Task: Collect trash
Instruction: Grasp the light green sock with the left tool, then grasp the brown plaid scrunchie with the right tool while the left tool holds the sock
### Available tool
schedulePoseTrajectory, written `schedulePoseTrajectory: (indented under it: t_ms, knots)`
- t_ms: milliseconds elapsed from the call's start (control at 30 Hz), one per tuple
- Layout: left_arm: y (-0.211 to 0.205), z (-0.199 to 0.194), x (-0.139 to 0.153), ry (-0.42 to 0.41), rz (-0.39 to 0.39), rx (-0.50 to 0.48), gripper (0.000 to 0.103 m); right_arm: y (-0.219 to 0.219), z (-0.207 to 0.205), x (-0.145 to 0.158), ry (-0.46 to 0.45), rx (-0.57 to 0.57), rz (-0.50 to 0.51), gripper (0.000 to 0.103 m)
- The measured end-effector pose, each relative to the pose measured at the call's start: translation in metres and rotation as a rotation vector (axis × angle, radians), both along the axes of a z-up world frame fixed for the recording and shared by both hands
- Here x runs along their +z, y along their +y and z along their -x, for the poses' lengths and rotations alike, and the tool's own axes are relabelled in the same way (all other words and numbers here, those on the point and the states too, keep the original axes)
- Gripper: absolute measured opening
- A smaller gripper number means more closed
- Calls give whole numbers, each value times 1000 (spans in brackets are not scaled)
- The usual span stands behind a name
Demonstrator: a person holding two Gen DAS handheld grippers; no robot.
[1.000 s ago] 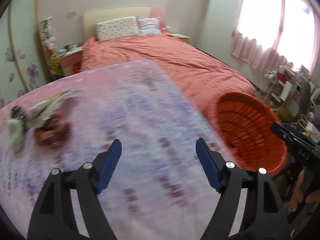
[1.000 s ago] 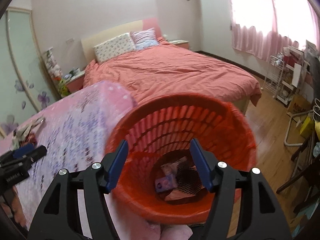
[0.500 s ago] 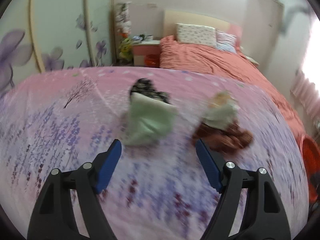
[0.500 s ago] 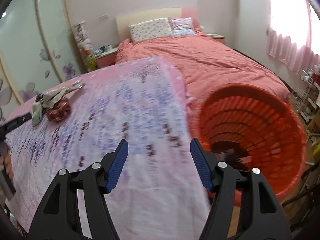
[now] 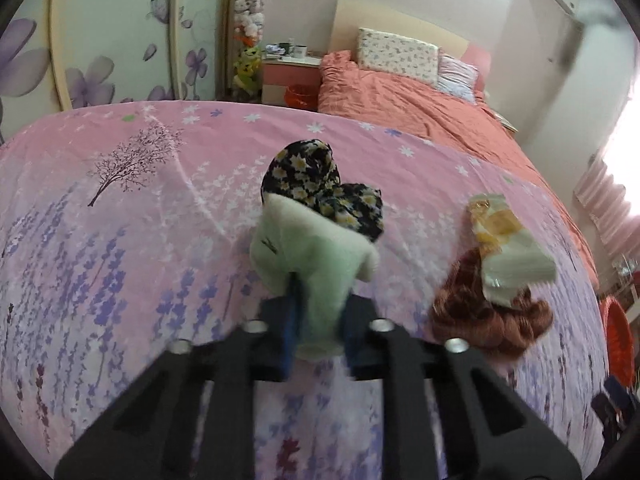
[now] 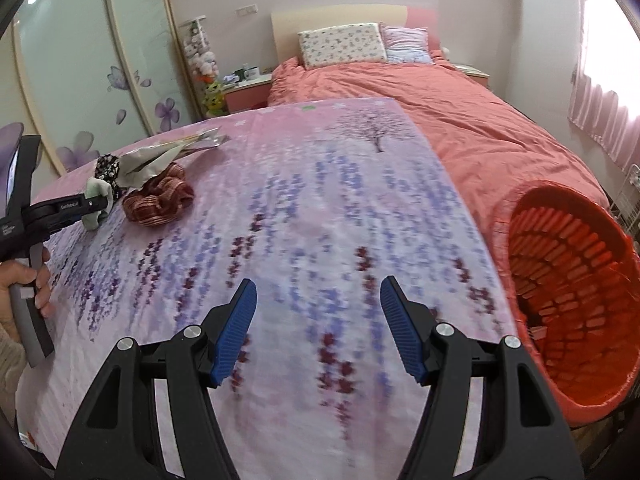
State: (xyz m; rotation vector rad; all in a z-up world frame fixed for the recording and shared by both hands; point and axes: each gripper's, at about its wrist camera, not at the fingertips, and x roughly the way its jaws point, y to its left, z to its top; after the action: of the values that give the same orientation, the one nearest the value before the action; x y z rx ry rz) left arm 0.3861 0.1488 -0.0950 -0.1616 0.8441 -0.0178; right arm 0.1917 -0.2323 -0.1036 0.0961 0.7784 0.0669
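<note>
My left gripper (image 5: 318, 320) is shut on a pale green fuzzy sock (image 5: 316, 252) on the pink floral tablecloth (image 5: 140, 240). A black floral cloth (image 5: 320, 184) lies against the sock's far end. To the right, a crinkled wrapper (image 5: 508, 248) rests on a reddish-brown scrunchie (image 5: 488, 316). In the right wrist view my right gripper (image 6: 318, 328) is open and empty above the cloth, and the left gripper (image 6: 94, 204) shows at the left on the sock (image 6: 96, 200), beside the scrunchie (image 6: 158, 200). The orange trash basket (image 6: 568, 280) stands at the table's right edge.
A bed with a coral duvet (image 6: 460, 112) stands behind the table. A nightstand with mugs (image 6: 246, 84) stands by the floral wardrobe doors (image 6: 80, 80). A pink-curtained window (image 6: 604, 80) is at the right.
My left gripper has swung from the basket side to the trash pile and shut on the green sock. My right gripper has turned away from the basket over the table.
</note>
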Motion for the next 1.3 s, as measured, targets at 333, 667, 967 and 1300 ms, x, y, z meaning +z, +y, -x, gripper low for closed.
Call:
schedulePoseTrajectory:
  t_ms: [333, 667, 967, 1300]
  knots:
    - [14, 52, -4, 31, -52, -56, 13, 68, -45, 5, 4, 96, -107, 76]
    - [19, 57, -7, 30, -32, -58, 14, 110, -98, -1, 45, 97, -82, 58]
    - [14, 68, -3, 21, -15, -86, 10, 89, -61, 3, 27, 113, -105, 12]
    - [-30, 106, 7, -7, -16, -215, 10, 25, -7, 7, 43, 18, -82, 14]
